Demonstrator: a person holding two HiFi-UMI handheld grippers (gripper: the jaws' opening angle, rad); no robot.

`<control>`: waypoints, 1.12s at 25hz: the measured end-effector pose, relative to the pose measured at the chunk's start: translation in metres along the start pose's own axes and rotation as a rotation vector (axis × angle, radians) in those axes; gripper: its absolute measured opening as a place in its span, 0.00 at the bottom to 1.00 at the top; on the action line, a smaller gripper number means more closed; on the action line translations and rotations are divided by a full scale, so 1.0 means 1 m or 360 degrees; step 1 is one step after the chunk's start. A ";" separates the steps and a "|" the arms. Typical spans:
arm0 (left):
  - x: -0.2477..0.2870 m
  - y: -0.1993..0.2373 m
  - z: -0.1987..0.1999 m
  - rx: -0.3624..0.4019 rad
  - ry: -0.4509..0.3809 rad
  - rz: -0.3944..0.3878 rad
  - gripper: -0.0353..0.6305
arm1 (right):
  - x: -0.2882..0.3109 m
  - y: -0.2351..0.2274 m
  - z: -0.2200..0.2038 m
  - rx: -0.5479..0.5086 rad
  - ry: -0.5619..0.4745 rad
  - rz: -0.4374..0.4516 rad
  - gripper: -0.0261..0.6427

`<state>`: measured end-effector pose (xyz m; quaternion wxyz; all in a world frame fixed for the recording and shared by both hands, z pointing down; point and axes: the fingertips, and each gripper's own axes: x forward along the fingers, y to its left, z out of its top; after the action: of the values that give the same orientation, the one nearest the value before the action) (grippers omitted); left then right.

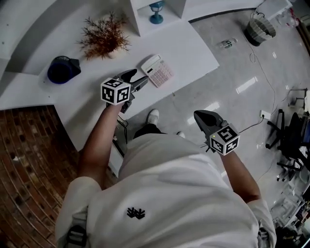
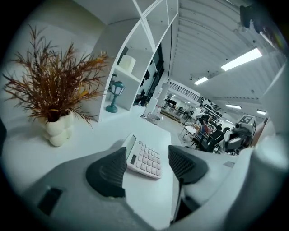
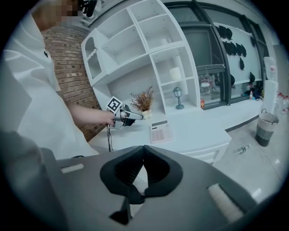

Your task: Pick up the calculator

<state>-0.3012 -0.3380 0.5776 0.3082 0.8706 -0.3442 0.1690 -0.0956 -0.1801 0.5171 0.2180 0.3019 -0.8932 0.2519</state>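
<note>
Pointed left gripper, jaws spread and empty, at calculator lying flat on table at upper centre, right of plant, held right gripper clenched on nothing, lower right, off table.

One calculator, one dried plant, one cap, one lantern, two tongs

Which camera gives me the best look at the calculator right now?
The left gripper view: the calculator lies close ahead on the counter, keys and screen plain, framed by the open jaws of the left gripper. The head view shows it smaller, from above. The right gripper view shows it far off and tiny.
</note>
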 end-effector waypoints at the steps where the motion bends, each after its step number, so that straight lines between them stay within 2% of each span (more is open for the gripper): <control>1: 0.007 0.006 0.000 0.0003 0.0022 -0.0016 0.48 | 0.003 -0.003 0.002 0.0016 -0.0001 -0.0024 0.06; 11: 0.068 0.047 0.002 -0.0036 0.0161 -0.0160 0.48 | 0.018 -0.029 0.009 0.0156 0.0027 -0.0224 0.06; 24: 0.110 0.045 -0.008 -0.0108 0.0257 -0.0296 0.46 | 0.005 -0.042 -0.002 0.0264 0.0055 -0.0376 0.06; 26: 0.114 0.047 -0.012 -0.0134 0.0274 -0.0291 0.43 | 0.003 -0.042 -0.004 0.0265 0.0059 -0.0387 0.06; 28: 0.116 0.050 -0.015 -0.0162 0.0301 -0.0269 0.30 | 0.001 -0.043 -0.005 0.0262 0.0055 -0.0397 0.06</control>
<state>-0.2558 -0.4145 0.6684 0.3963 0.8599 -0.2472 0.2059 -0.0673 -0.2069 0.5348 0.2375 0.4230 -0.8213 0.3004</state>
